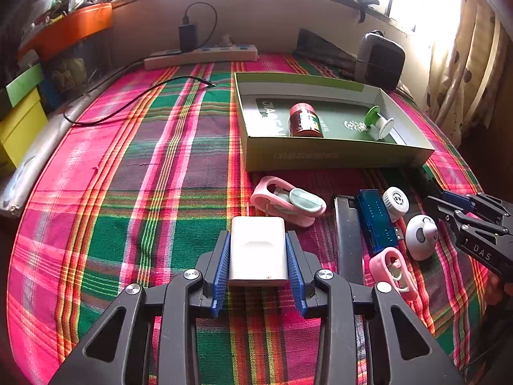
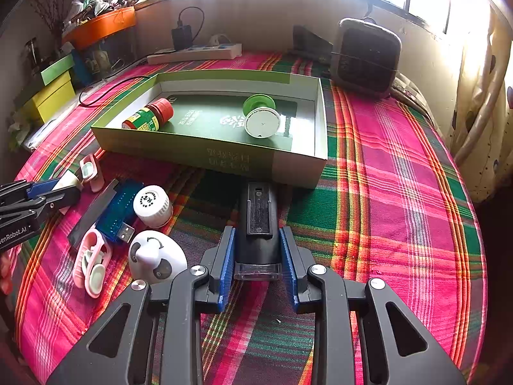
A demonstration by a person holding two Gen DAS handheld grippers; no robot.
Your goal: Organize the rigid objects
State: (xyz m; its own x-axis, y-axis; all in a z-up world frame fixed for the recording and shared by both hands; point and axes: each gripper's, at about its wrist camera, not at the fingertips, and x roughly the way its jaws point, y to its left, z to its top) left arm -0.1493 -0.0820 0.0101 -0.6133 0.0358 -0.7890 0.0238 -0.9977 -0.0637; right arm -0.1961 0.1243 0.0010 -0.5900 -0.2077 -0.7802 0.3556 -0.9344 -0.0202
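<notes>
A: What does the left gripper (image 1: 258,253) have?

B: It is clamped on a white charger block (image 1: 258,250); both blue pads (image 1: 222,263) press its long sides, and the block lies on the plaid cloth (image 1: 128,192).

A: And the right gripper (image 2: 257,256)?

B: It grasps a black flashlight (image 2: 258,224). The pads sit against its sides, the clear lens end points back toward the camera, and its far end lies just short of the green box (image 2: 298,166).

A: What is around them?

B: Between the two grippers lies a cluster: a white panda-shaped gadget (image 2: 157,256), a white-capped bottle (image 2: 152,205), a blue USB stick (image 2: 117,215), a flat grey bar (image 2: 91,211) touching the stick, and a pink clip (image 2: 91,263) nearest the camera. A second pink clip (image 1: 288,202) lies just beyond the charger block.

A: And in the box?

B: A red-capped bottle (image 2: 147,117) lies on its side toward the left, and a green-and-white spool (image 2: 261,118) lies toward the right, the two well apart.

A: Farther back?

B: A power strip (image 2: 195,53) sits by the wall with a black adapter (image 2: 181,37) plugged in, and a dark heater (image 2: 365,54) stands at the right near the window.
</notes>
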